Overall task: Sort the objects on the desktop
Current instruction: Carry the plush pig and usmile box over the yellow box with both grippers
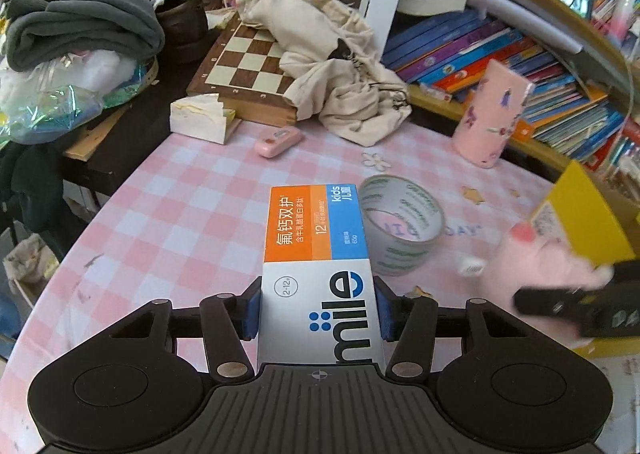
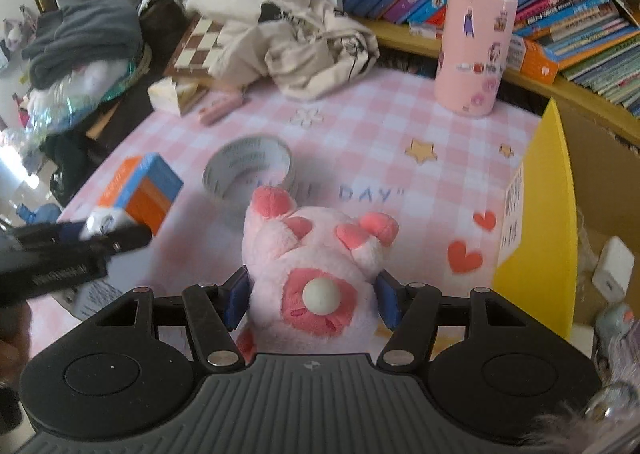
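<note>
With the left gripper [image 1: 318, 314] clamping the toothpaste box [image 1: 318, 250] above the table [image 1: 192, 206] and the right gripper [image 2: 312, 304] squeezing the plush [image 2: 316, 254] beside the yellow bin [image 2: 548, 214], keep both grips firm and carry each clear of the tape [image 2: 248, 166].

Both wrist cams sit just behind their fingers, looking forward and down across the pink checked tablecloth [image 1: 192, 214] toward the bookshelf. Left cam is close over the table's left side; right cam sits further right. Overlap: tape roll [image 1: 402, 224] [image 2: 249, 166], pink cylinder [image 1: 490, 112] [image 2: 474, 48], chessboard [image 1: 244, 66] [image 2: 198, 48].
</note>
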A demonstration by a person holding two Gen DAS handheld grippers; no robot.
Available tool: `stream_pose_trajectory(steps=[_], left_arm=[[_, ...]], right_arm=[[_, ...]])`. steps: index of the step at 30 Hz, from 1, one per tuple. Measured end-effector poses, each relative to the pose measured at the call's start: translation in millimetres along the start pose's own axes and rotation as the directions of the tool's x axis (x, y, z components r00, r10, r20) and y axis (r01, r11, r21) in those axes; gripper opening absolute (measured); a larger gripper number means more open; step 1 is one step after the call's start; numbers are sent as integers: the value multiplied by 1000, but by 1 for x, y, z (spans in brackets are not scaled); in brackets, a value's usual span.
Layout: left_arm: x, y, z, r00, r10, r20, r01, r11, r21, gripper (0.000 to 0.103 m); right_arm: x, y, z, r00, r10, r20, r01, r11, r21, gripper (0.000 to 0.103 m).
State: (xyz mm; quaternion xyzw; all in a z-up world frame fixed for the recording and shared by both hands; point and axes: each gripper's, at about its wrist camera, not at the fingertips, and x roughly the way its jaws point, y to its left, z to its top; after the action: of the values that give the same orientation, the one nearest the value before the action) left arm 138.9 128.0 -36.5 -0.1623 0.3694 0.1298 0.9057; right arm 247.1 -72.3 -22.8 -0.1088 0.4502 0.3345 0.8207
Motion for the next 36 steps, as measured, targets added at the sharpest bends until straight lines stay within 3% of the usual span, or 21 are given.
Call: stream_pose_trajectory(steps=[10, 36], left_arm=[[-32, 2, -11, 999, -50, 11, 50, 999, -4, 52], [-81, 9, -40, 989, -143, 34, 142, 989, 41, 52]], right_arm=[[-9, 16, -35, 999, -2, -43, 2, 1000, -13, 60], [-45, 45, -87, 998, -52, -19, 53, 994, 100, 60]])
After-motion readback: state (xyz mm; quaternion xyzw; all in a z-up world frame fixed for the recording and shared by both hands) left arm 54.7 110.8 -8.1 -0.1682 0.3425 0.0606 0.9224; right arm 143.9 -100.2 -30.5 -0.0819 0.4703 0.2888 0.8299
